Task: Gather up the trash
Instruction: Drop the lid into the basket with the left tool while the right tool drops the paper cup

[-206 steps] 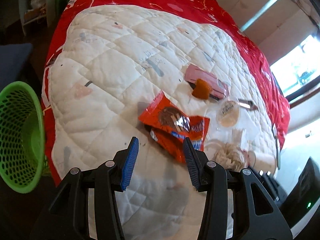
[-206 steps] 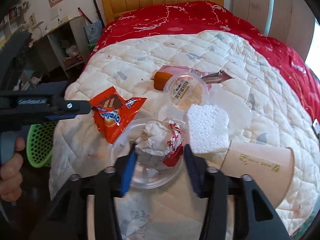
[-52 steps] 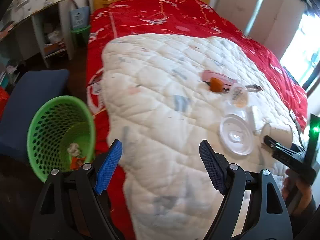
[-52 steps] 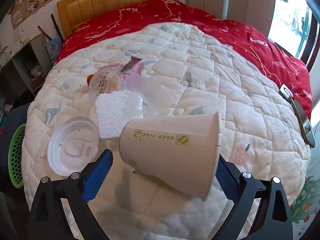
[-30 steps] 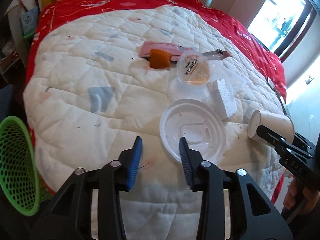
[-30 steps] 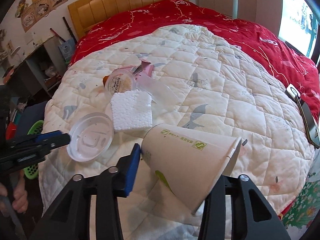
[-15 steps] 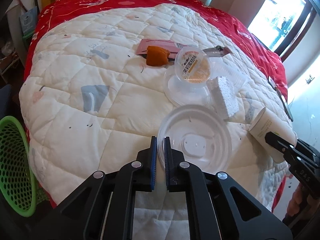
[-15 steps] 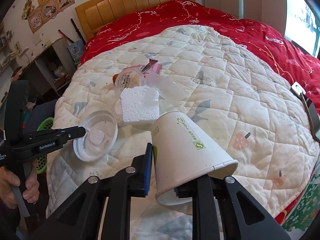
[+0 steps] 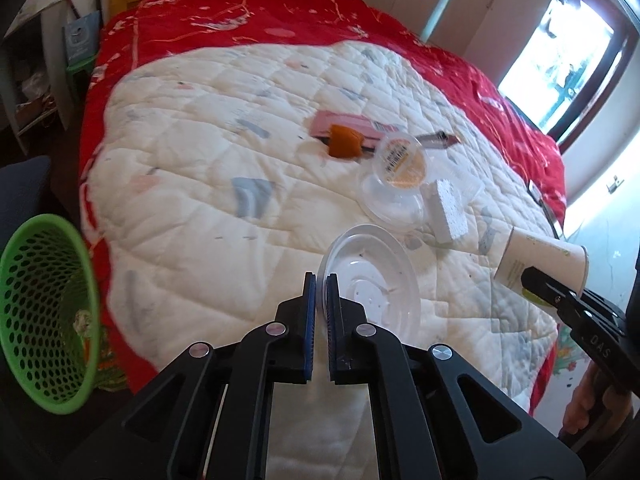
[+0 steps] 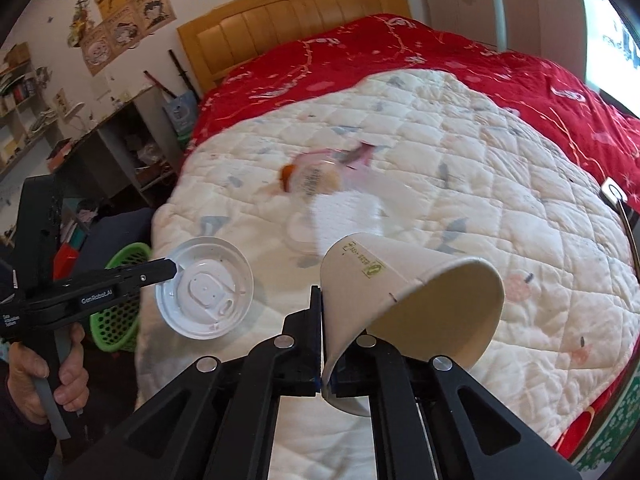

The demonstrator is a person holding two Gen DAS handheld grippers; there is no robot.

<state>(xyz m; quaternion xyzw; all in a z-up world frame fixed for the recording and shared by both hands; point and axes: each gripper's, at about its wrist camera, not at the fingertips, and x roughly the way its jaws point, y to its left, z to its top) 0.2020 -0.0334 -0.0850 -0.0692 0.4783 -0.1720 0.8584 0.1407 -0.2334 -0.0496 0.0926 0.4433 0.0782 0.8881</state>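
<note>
My left gripper is shut on the rim of a clear plastic lid and holds it above the white quilt; the lid also shows in the right wrist view. My right gripper is shut on the wall of a paper cup, lifted off the bed; the cup also shows in the left wrist view. A green mesh basket stands on the floor left of the bed, with some trash inside.
On the quilt lie a jelly cup, a clear tub, a white foam block, an orange piece and a pink wrapper. Red bedcover lies beyond. Shelves stand left of the bed.
Both grippers have lifted their items off the quilt. The left one has raised the lid and swung left, toward the basket side. The right one has raised the cup.
</note>
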